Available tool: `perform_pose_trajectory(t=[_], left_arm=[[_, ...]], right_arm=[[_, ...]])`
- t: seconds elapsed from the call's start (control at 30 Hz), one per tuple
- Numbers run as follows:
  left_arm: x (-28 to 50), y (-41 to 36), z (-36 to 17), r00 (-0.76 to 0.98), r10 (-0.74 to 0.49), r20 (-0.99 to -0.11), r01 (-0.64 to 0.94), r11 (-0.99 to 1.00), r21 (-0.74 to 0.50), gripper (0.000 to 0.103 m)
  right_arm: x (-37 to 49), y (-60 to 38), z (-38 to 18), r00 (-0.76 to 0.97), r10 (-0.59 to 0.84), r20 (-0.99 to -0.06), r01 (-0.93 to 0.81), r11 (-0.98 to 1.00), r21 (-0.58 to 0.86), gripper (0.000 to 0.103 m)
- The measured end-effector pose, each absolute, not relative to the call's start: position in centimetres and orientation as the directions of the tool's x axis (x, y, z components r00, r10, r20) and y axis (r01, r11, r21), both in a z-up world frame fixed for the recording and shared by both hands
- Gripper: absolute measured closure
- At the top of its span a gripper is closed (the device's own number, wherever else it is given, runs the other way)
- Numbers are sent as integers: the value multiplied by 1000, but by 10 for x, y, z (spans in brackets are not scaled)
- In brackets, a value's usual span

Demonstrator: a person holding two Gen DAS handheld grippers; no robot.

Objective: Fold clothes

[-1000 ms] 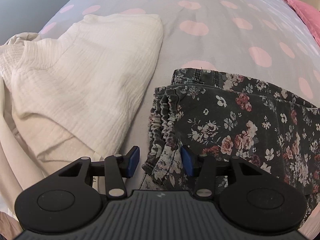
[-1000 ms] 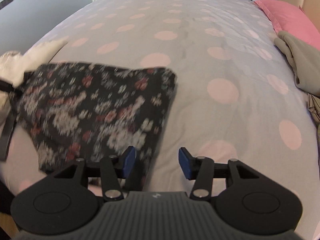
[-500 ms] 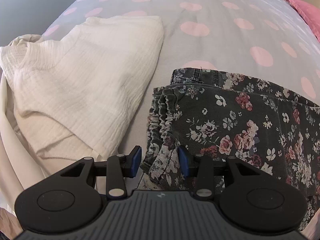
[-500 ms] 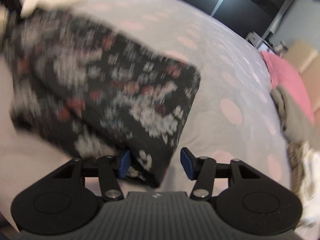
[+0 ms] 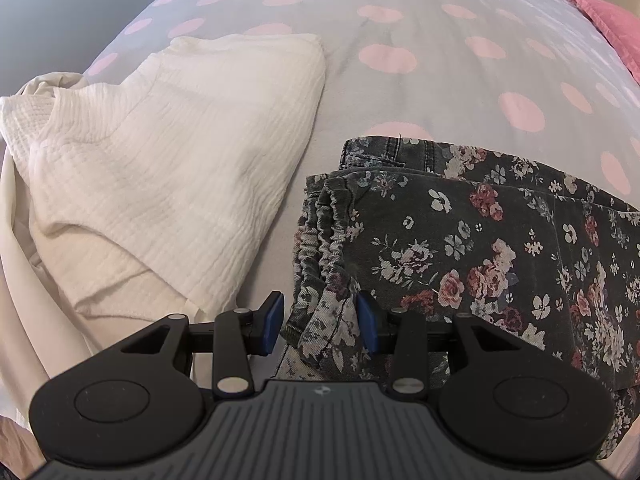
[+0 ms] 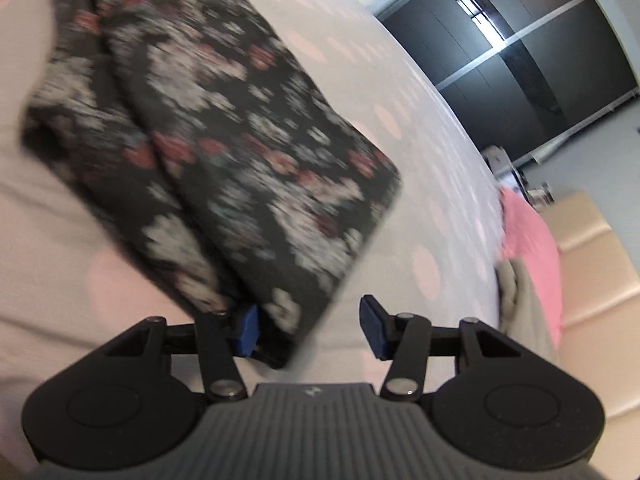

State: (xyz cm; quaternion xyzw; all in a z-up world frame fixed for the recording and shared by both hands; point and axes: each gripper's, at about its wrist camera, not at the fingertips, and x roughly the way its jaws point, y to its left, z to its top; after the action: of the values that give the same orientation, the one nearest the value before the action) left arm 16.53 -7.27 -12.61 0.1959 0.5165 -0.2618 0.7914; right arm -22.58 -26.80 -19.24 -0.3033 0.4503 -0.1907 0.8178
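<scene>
Dark floral trousers [image 5: 472, 248] lie folded on the grey bedspread with pink dots [image 5: 400, 64]. My left gripper [image 5: 320, 322] is open, its blue pads on either side of the gathered waistband corner, with a gap on the left side. In the right wrist view the trousers [image 6: 240, 152] are blurred by motion. My right gripper [image 6: 310, 328] is open and tilted, with the folded corner of the trousers between its pads, against the left pad.
A folded cream textured garment [image 5: 168, 160] lies left of the trousers, over other pale cloth at the bed's left edge. A pink pillow [image 6: 528, 240] and a beige garment [image 6: 520, 300] lie at the right. Dark wardrobe doors [image 6: 500, 60] stand beyond the bed.
My right gripper has swung and rolled, coming in onto the trousers' far corner, which now sits between its pads. My left gripper has stayed nearly still at the waistband.
</scene>
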Motion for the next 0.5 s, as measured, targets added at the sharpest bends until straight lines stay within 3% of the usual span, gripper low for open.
perform_pose_trajectory(t=[0.07,0.1,0.17,0.3,0.5], left_arm=[[166,-72,-126,327,-216,-920,615,788,34,68],[166,-73,-126,329,-217,-919,616,787,34,73],[167,-73,-124,334,-229,-914,618,786,29,78],[164,-74,-117,340,-272,-900,631,776,3,83],[159,-80,-125,346,-288,-893,670,742,20,84]], right_arm=[[-228,-268,-192,529,-601,-599,40,723,-690,54],[-230,-262,-194,547,-598,-586,16,707,-707,71],[-231,-252,-197,587,-587,-558,-25,676,-737,95],[-233,-259,-182,598,-586,-546,42,704,-709,97],[-233,-273,-183,534,-575,-621,66,760,-647,97]])
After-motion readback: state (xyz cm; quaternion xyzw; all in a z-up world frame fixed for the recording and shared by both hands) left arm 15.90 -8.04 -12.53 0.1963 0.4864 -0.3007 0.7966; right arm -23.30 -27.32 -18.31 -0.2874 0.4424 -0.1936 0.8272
